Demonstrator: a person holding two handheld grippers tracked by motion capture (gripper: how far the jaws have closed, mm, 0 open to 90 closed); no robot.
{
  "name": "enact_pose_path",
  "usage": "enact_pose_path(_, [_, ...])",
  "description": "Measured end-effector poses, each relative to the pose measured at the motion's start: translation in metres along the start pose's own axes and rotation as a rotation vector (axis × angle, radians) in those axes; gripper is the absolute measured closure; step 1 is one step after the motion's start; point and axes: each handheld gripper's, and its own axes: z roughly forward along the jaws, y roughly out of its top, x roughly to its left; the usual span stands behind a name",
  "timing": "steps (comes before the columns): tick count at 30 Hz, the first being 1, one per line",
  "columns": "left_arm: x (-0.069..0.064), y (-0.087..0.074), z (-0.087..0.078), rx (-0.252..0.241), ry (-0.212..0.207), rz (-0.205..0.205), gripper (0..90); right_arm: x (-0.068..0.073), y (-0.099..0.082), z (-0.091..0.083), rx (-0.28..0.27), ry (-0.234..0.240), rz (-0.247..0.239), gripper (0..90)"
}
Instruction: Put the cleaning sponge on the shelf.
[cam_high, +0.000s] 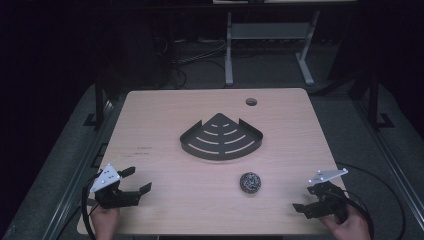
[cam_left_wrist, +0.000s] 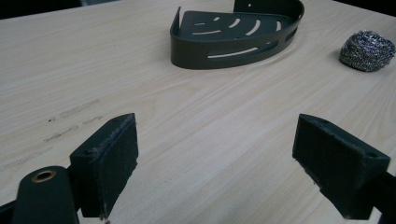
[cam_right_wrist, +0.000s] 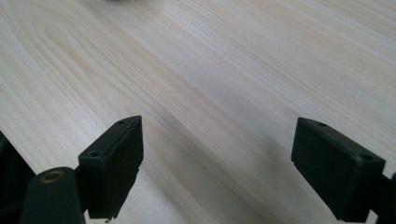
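Two black grippers: left gripper (cam_high: 134, 181), right gripper (cam_high: 305, 198). Grey three-cornered plate on top of each, black cable looping off around 6 o'clock. Flat blocky pads (cam_left_wrist: 114, 161), maybe tiny screw holes.

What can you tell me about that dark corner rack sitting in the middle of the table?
The corner rack is a dark, matte, metal-looking tray shaped like a quarter circle. Its flat floor has curved slots cut in rows, and a low wall runs along the curved front, also slotted. It sits flat and upright near the middle of the wooden table, with nothing inside. The steel wool ball lies apart from it, nearer the person. Nothing touches the rack except the table.
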Motion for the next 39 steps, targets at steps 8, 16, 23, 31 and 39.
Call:
enact_pose_path(8, [0.000,0.001,0.001,-0.002,0.001,0.004,13.7,0.005,0.006,0.004,0.016,0.019,-0.022,16.3])
enact_pose_path(16, [0.000,0.001,0.000,-0.007,0.001,0.005,13.7,0.014,0.019,0.007,0.031,0.045,-0.054,16.1])
enact_pose_path(23, [0.001,0.001,-0.001,-0.011,0.002,-0.002,13.7,0.022,0.032,0.012,0.047,0.063,-0.087,15.9])
enact_pose_path(31, [0.001,0.001,-0.002,-0.013,0.002,-0.003,13.7,0.029,0.049,0.020,0.089,0.081,-0.125,14.9])
enact_pose_path(39, [0.000,0.001,-0.001,-0.013,-0.001,0.000,13.7,0.034,0.065,0.025,0.100,0.091,-0.156,14.9])
